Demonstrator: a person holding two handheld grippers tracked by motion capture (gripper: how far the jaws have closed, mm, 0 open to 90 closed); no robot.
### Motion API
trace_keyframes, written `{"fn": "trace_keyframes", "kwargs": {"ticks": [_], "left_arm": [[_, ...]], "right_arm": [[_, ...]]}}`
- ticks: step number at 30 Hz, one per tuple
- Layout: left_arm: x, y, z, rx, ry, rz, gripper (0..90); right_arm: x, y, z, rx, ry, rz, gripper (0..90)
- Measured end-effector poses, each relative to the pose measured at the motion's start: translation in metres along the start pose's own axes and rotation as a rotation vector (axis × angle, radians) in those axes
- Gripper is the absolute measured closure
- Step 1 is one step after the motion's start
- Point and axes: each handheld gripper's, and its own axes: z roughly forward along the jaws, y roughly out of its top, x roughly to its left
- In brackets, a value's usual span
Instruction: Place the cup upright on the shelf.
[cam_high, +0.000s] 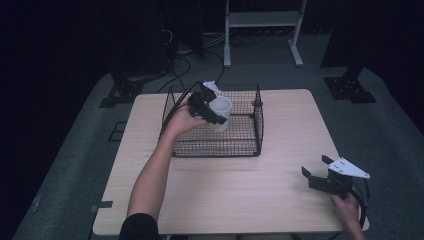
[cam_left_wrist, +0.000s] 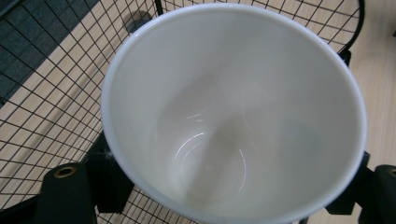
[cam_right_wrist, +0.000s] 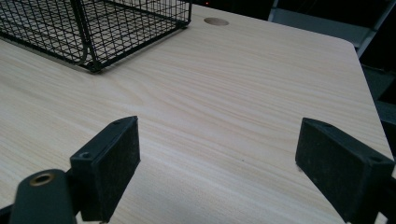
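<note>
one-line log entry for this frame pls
left tool: shut on white ceramic cup, inside black wire basket | right tool: open, idle over wooden table

glossy white cup, black wire basket, wood-grain table.

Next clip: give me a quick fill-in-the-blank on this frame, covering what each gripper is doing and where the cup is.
1. The left gripper is shut on a white ____.
2. The cup is held above the floor of the black wire ____.
3. The right gripper has its jaws ____ and holds nothing.
4. Inside, the cup is ____.

Missing words: cup; basket; open; empty
</note>
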Motion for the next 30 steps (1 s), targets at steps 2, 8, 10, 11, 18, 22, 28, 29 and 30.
{"fn": "trace_keyframes", "kwargs": {"ticks": [2, 8, 10, 11, 18, 22, 28, 29, 30], "left_arm": [[0.0, 0.0, 0.004, 0.007, 0.014, 0.017, 21.4], [0.003, -0.002, 0.015, 0.015, 0.002, 0.006, 21.5], [0.005, -0.002, 0.018, 0.021, -0.006, 0.003, 21.4], [0.005, -0.002, 0.02, 0.022, -0.009, 0.0, 21.5], [0.009, -0.006, 0.032, 0.043, -0.02, -0.011, 21.4], [0.01, -0.008, 0.037, 0.059, -0.027, -0.004, 21.4], [0.015, -0.011, 0.043, 0.068, -0.039, -0.016, 21.4], [0.015, -0.012, 0.044, 0.075, -0.041, -0.018, 21.5], [0.016, -0.013, 0.046, 0.078, -0.043, -0.023, 21.5]], "right_arm": [[0.0, 0.0, 0.0, -0.001, 0.001, 0.001, 13.1], [0.0, 0.0, 0.0, -0.001, 0.002, 0.0, 13.1], [0.0, 0.0, 0.0, -0.004, 0.002, 0.002, 13.1], [0.0, 0.0, 0.0, -0.005, 0.003, 0.003, 13.1], [0.0, 0.0, 0.0, -0.005, 0.004, 0.002, 13.1], [-0.001, 0.0, -0.001, -0.008, 0.004, 0.008, 13.1], [-0.001, 0.0, -0.001, -0.01, 0.004, 0.009, 13.1], [-0.001, 0.0, -0.001, -0.01, 0.005, 0.009, 13.1], [-0.001, 0.0, -0.001, -0.01, 0.004, 0.009, 13.1]]}}
